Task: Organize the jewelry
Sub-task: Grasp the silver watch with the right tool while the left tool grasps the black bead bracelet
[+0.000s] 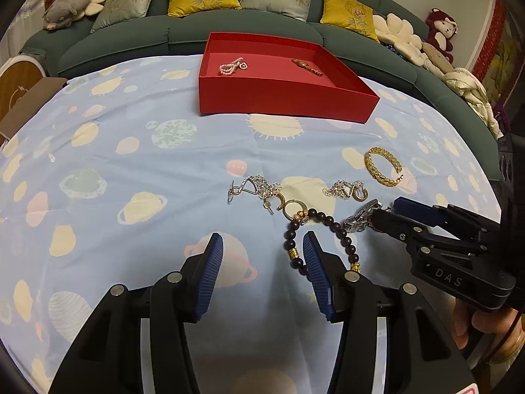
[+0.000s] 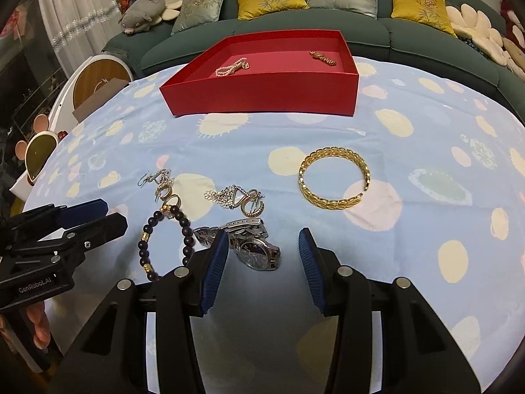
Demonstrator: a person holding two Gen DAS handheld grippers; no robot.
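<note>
Red cardboard box (image 2: 262,95) at upper centre already held two pieces. Your right gripper (image 2: 262,256) stood open astride the steel wristwatch (image 2: 259,251), lower centre; left gripper (image 1: 262,262) open beside the bead bracelet (image 1: 328,226), both apparently poised to grasp.

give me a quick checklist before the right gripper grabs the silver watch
1. Right gripper open: ok, nothing pinched.
2. Silver watch lined up: ok, it lies between the fingers, nearer the left one.
3. Left gripper out of the way: ok, open over the cloth beside the bead bracelet.
4. Bracelet clear of the watch: cannot tell, beads sit close to the strap.
5. Red box has room: ok, only the pearl piece and gold piece inside.
</note>
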